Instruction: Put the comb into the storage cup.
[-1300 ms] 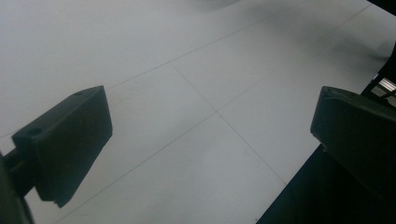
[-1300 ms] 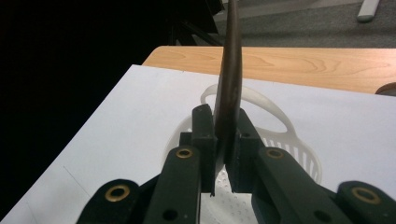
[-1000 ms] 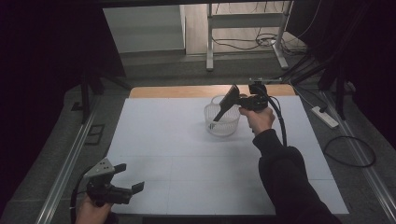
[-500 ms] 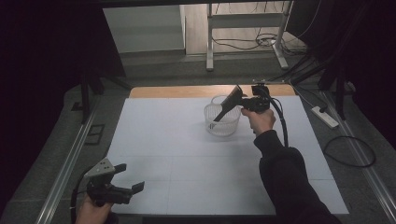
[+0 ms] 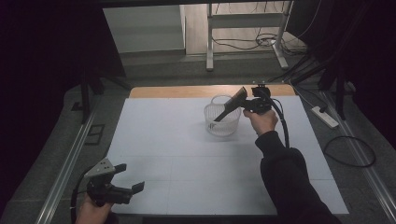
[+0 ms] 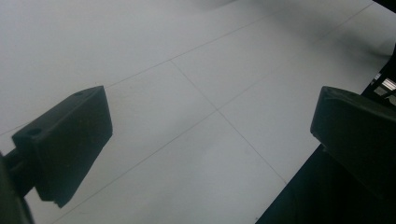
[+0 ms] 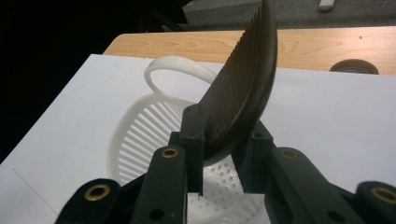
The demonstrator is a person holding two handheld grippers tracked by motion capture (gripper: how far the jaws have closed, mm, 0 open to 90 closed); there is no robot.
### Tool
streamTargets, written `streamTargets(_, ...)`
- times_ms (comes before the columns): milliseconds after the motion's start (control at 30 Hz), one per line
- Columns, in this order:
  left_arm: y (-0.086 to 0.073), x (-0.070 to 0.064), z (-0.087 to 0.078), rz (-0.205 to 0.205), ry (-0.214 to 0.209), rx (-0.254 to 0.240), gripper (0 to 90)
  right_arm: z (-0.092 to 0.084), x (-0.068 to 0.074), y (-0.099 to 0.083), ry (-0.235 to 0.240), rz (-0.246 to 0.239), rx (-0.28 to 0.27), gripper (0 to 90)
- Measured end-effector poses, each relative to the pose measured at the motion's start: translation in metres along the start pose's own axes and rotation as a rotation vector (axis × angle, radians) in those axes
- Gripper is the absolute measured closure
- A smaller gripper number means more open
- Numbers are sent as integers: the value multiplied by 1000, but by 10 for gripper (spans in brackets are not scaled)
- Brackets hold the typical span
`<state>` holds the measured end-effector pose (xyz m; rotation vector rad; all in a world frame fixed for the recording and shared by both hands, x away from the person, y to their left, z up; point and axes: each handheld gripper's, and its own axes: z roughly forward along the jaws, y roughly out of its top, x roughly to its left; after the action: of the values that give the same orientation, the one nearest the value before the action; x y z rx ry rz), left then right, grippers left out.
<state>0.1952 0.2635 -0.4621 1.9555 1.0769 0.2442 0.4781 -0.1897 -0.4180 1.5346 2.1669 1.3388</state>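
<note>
Comb (image 7: 243, 88) between right claw (image 7: 224, 154) jaws, just opening, above white basket (image 7: 140, 135); left claw (image 6: 210, 140) apart.

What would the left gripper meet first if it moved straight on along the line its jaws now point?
Most likely the white table surface: the left gripper, jaws open and holding nothing, angles down at it with nothing between. How far off is unclear.
</note>
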Motion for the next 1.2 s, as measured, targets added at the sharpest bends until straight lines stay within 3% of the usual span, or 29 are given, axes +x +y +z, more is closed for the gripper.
streamTargets(733,0,0,0,1,-1,1,0,-2,-13,-7,-103,-42,33,597)
streamTargets(1200,0,0,0,5,1,1,0,-2,-9,-8,-132,-91,81,300)
